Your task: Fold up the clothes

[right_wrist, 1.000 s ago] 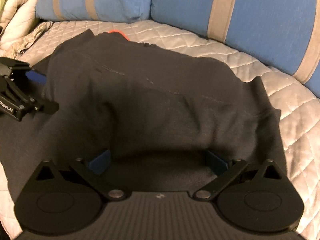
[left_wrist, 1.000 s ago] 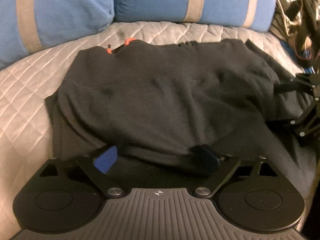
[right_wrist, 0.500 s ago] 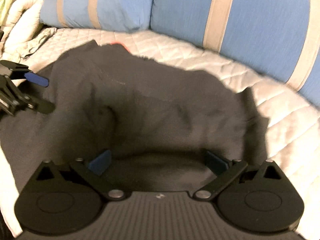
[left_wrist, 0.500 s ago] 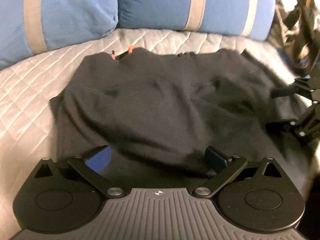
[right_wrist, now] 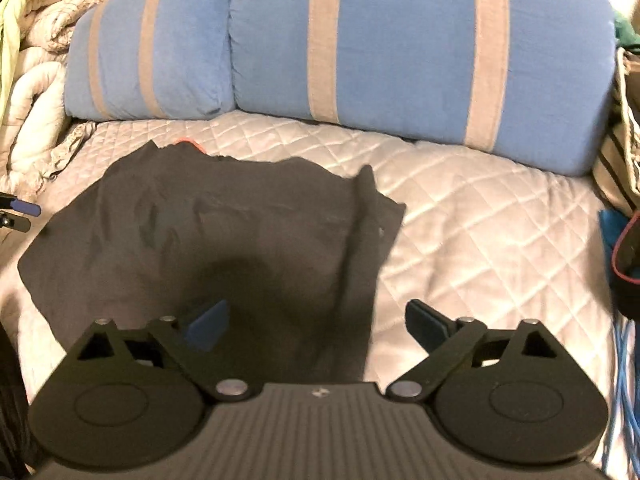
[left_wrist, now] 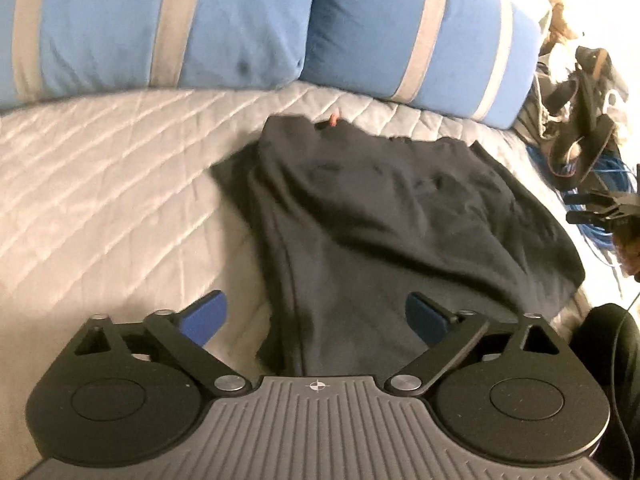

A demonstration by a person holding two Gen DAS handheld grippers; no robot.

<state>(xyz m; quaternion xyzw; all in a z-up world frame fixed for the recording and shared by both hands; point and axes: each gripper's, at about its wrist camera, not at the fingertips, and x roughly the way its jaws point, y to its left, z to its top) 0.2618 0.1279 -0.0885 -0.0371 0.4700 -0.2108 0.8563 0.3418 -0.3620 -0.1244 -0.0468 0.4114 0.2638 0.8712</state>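
Dark garment blurred, near edge hidden under both claws, left & right, spread wide, empty.

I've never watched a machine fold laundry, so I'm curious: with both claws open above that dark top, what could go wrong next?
Risks I can see:
1. The dark top lies rumpled with a raised ridge; folding over it would likely trap creases.
2. The left gripper and right gripper are both open, holding nothing, so a shallow pinch may catch only one layer.
3. Blue cables lie beside the bed's edge and could snag.
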